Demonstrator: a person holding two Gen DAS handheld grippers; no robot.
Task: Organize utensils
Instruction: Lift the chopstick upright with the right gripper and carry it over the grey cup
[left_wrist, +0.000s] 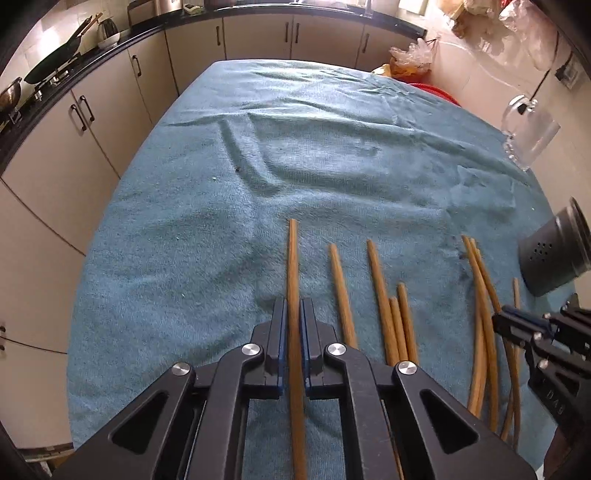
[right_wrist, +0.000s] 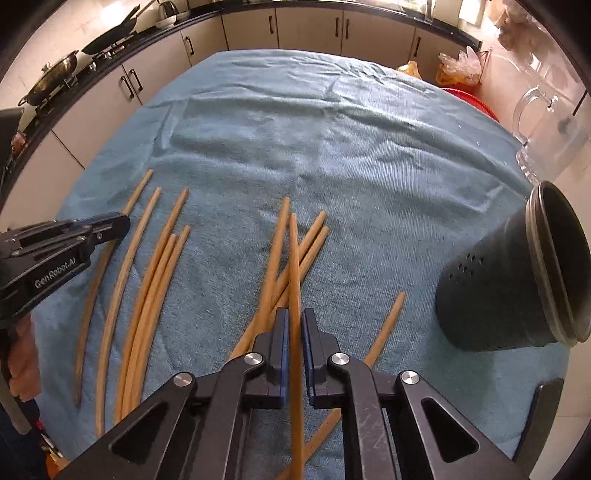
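On a tabletop (left_wrist: 184, 221) covered in blue towelling, the left claw (left_wrist: 293, 306) grips one wooden chopstick (left_wrist: 293, 258) and the right claw (right_wrist: 293, 317) grips another chopstick (right_wrist: 294, 258), with loose chopsticks (right_wrist: 147, 277) between them and a dark perforated holder (right_wrist: 498, 295) standing at the right.

A wrinkled blue towel (left_wrist: 258, 192) is covering the table across the middle of both views. Beige cabinets (left_wrist: 110, 110) are curving along the upper left, with a dark pan (right_wrist: 110, 37) sitting on the counter above. A clear glass mug (right_wrist: 546, 122) is standing at the right edge
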